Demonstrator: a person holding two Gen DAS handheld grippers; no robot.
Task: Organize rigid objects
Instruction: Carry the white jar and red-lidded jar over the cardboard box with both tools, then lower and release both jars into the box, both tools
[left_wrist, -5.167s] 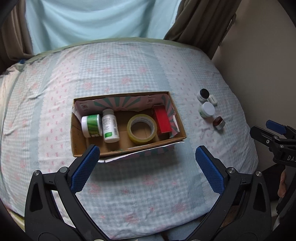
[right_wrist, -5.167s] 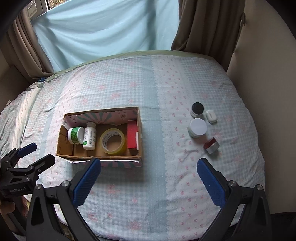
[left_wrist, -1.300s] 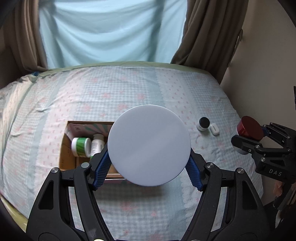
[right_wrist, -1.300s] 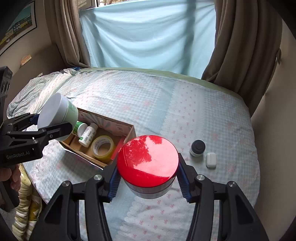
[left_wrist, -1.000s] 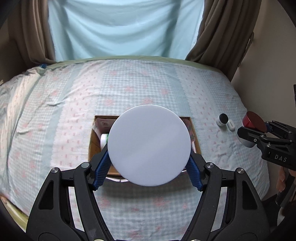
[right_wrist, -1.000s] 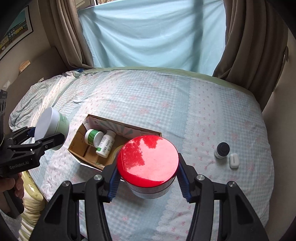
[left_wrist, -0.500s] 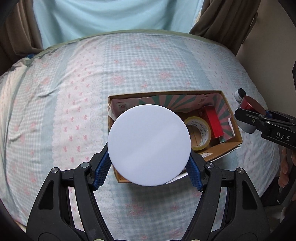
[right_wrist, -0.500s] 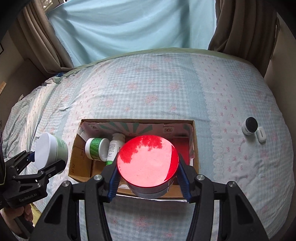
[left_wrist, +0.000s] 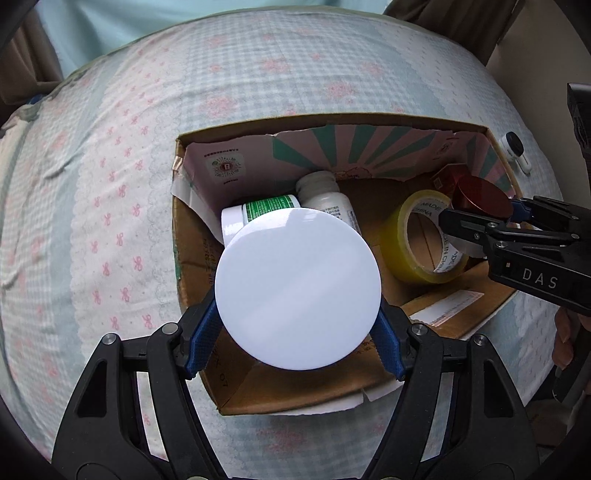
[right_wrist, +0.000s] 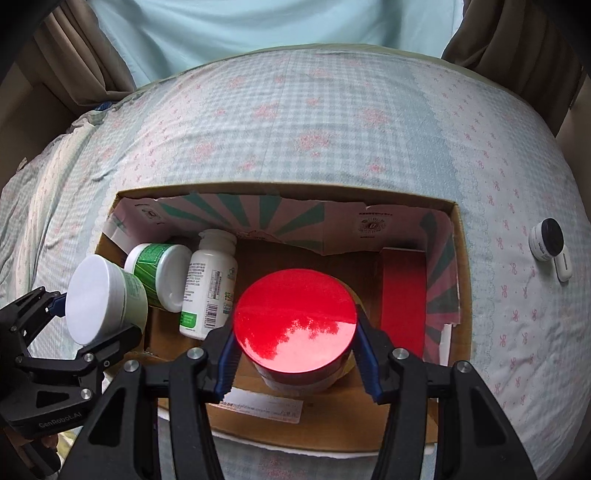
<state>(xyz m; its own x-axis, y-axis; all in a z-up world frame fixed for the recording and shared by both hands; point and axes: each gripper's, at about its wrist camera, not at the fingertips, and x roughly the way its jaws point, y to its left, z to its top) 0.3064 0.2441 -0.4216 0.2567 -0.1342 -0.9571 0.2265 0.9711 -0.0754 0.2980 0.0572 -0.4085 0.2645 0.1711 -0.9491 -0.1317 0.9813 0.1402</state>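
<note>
The left gripper (left_wrist: 295, 339) is clamped on the white jar (left_wrist: 297, 288), held over the box's (left_wrist: 192, 266) left end, just in front of the green tub (right_wrist: 159, 269) and bottle (right_wrist: 210, 284). The right gripper (right_wrist: 295, 354) is clamped on the red jar (right_wrist: 295, 321), above the tape (left_wrist: 424, 243) near the red carton (right_wrist: 402, 295). Free floor likely lies along the box's near wall; both jars point lid-up. Two small items (right_wrist: 550, 243) remain on the bed's right edge.

You see a bed (right_wrist: 332, 122) under a pale blue checked sheet with pink flowers. Beyond its far edge hangs a light blue curtain (right_wrist: 277, 26), flanked by brown drapes (right_wrist: 517, 37); a beige wall (left_wrist: 535, 66) stands right.
</note>
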